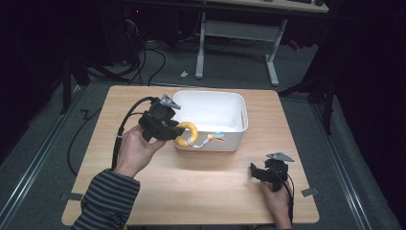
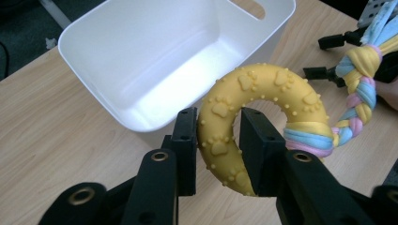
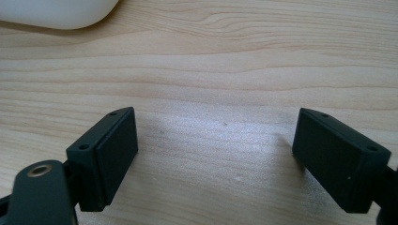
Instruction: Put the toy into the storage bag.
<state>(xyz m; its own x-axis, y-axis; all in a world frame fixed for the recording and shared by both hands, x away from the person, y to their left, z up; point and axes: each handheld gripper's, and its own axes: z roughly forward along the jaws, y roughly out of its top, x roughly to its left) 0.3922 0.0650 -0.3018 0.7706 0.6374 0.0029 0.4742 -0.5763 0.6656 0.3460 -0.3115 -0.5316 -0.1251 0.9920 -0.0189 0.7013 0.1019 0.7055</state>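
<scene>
The left claw (image 2: pixel 218 150) is clenched on the yellow ring toy (image 2: pixel 263 112), one jaw inside the ring's hole and one outside, pinching the band at a single spot. The toy is held off the surface (image 1: pixel 201 191), at the near wall of the white bin (image 1: pixel 210 142) and not yet over its opening. A braided rope tail (image 2: pixel 359 89) in blue, pink and yellow is knotted to the ring and hangs free toward the right.

The right claw (image 3: pixel 216 154) is released, jaws wide apart and grasping nothing, low over bare wood near the front right of the surface, well apart from the bin.

Risks noted:
- The grip is a narrow pinch on a rounded, studded band. The ring could pivot between the pads or slip out if swung quickly, and would likely fall short of the bin.
- The tail trails outside the bin. If the ring is let go at the near rim, the rope may drape over the wall and drag the toy back out, or leave it half in.
- The bin is light and unbraced. A knock from the left claw or the ring against its wall could slide it; the right claw is too far away to steady it.
</scene>
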